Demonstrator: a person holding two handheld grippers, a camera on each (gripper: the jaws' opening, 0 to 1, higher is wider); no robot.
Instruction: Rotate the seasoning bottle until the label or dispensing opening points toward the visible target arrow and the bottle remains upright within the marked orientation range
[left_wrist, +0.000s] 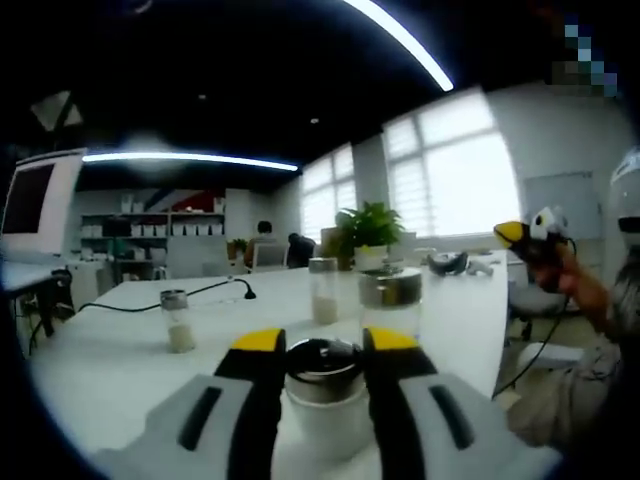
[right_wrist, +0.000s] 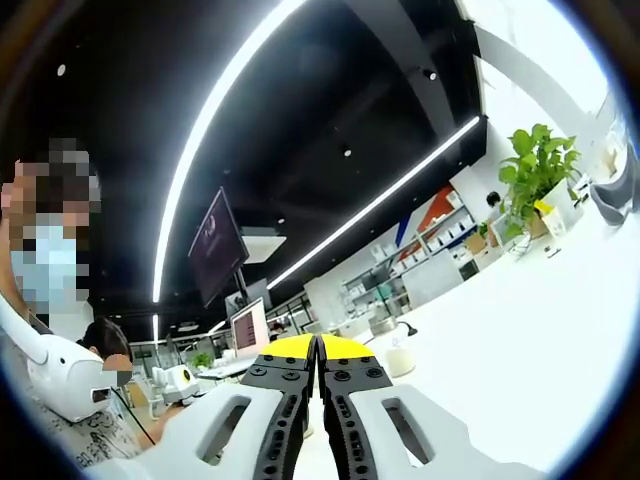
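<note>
In the left gripper view a seasoning bottle with a clear body and a silver metal cap stands upright on the white table. My left gripper is shut on it, one yellow-tipped jaw pressed against each side of the cap. Its label and opening are hidden from me. In the right gripper view my right gripper is raised above the table, shut with its yellow tips together and nothing between them.
Three more bottles stand farther back: a small one, a middle one and a wide-capped one. A black cable crosses the table. A potted plant stands behind. A person's hand holding a toy bird is at right.
</note>
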